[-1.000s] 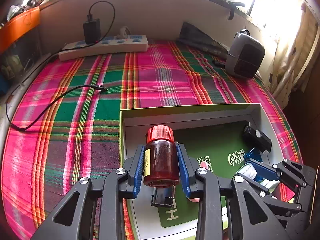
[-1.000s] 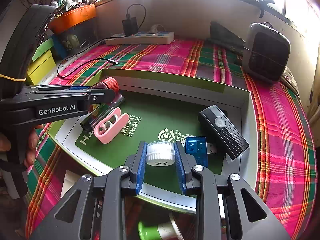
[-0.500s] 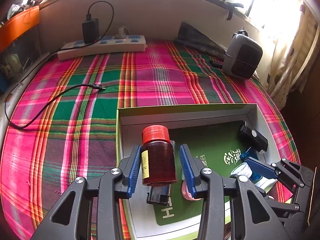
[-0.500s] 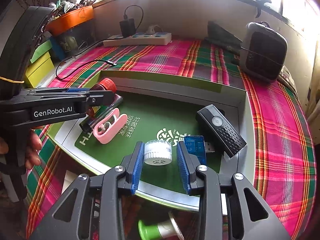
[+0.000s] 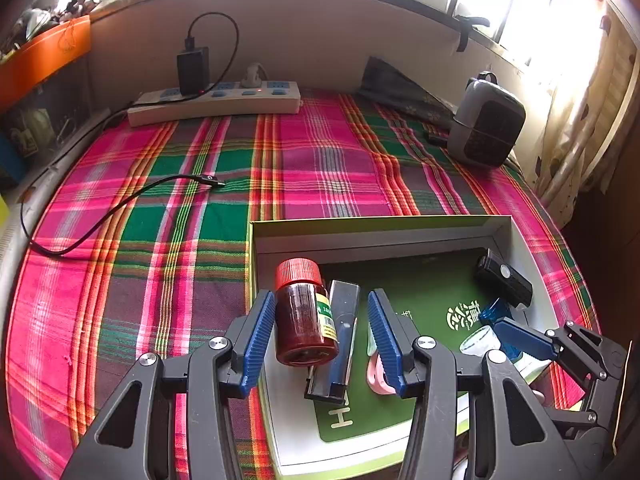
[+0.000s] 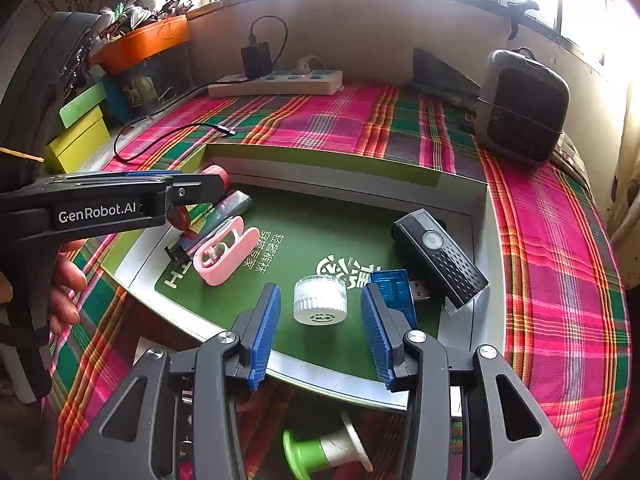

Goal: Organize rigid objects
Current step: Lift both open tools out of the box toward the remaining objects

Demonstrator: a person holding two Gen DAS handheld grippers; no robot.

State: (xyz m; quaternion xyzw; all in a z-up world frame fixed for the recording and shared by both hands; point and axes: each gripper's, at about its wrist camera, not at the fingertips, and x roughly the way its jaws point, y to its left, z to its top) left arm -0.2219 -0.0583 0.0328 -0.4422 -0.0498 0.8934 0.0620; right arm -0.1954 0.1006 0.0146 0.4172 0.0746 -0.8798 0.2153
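Beside the red-capped bottle (image 5: 300,316) lie a dark case (image 5: 340,332) and pink holder (image 6: 226,250).

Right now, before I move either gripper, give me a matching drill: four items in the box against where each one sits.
Items:
1. red-capped bottle
2. white cap
3. pink case
4. black remote

Places:
A. right side of the box
B. between the open right gripper fingers
C. beside the dark stapler-like bar, mid-left
D. between the open left gripper fingers

Pairs: 1-D, 2-B, 3-C, 4-A
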